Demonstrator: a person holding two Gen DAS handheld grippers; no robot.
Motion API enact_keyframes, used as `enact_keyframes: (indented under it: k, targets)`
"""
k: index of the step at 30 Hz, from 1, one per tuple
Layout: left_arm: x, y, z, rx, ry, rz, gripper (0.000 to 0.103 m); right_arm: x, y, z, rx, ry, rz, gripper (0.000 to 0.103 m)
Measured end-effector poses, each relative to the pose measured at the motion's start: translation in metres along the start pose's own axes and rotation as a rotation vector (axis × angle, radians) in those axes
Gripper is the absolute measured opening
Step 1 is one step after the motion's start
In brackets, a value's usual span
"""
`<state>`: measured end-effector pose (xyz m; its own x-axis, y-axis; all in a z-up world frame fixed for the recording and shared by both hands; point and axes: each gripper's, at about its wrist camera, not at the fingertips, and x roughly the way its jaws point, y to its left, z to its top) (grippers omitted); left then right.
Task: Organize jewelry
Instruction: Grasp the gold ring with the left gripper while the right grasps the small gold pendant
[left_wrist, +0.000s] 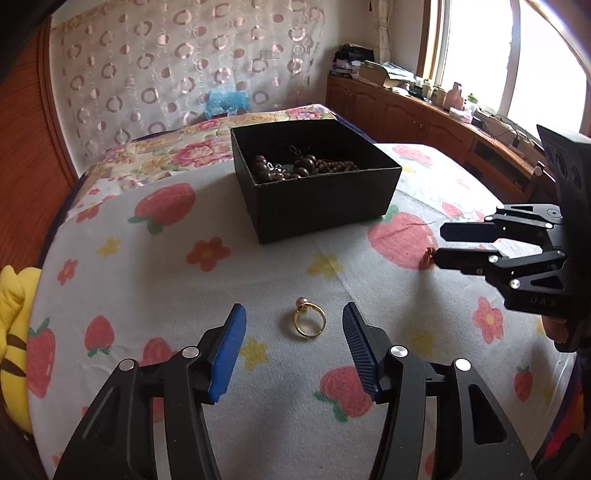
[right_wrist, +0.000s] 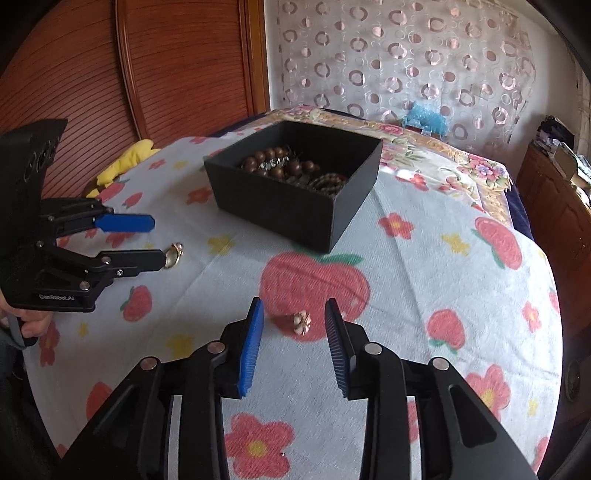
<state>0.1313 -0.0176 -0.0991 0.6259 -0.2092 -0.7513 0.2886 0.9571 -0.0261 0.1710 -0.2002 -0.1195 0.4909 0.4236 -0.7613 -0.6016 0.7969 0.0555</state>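
Note:
A gold ring (left_wrist: 309, 319) with a pink bead lies on the strawberry-print cloth (left_wrist: 155, 258), between the open blue pads of my left gripper (left_wrist: 293, 317); it also shows in the right wrist view (right_wrist: 173, 254). A small reddish ornament (right_wrist: 300, 322) lies between the open pads of my right gripper (right_wrist: 294, 314); in the left wrist view (left_wrist: 426, 258) it sits at that gripper's (left_wrist: 441, 242) tips. Neither gripper touches its piece. A black open box (left_wrist: 317, 199), also in the right wrist view (right_wrist: 295, 210), holds brown bead strings (left_wrist: 295, 166) at the far middle.
A yellow plush toy (left_wrist: 13, 328) lies at the cloth's left edge. A floral quilt (left_wrist: 207, 144) and a blue bag (left_wrist: 225, 101) lie behind the box. A wooden cabinet (left_wrist: 424, 122) with clutter runs under the window on the right.

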Motion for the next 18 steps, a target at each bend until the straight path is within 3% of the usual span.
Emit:
enact_keyframes:
  k: [9, 10, 12, 18]
  targets:
    - [0.008, -0.009, 0.001, 0.026, 0.019, 0.004, 0.052, 0.009, 0.003, -0.003, -0.033, 0.031, -0.027, 0.036]
    - [0.009, -0.009, 0.001, 0.027, 0.022, 0.006, 0.052, 0.011, 0.004, -0.003, -0.041, 0.033, -0.029, 0.033]
    - [0.009, -0.009, 0.001, 0.028, 0.025, 0.008, 0.052, 0.013, 0.006, -0.003, -0.06, 0.04, -0.036, 0.008]
    - [0.013, -0.007, 0.001, 0.026, 0.038, 0.003, 0.051, 0.005, 0.011, 0.001, -0.067, 0.002, -0.034, 0.007]
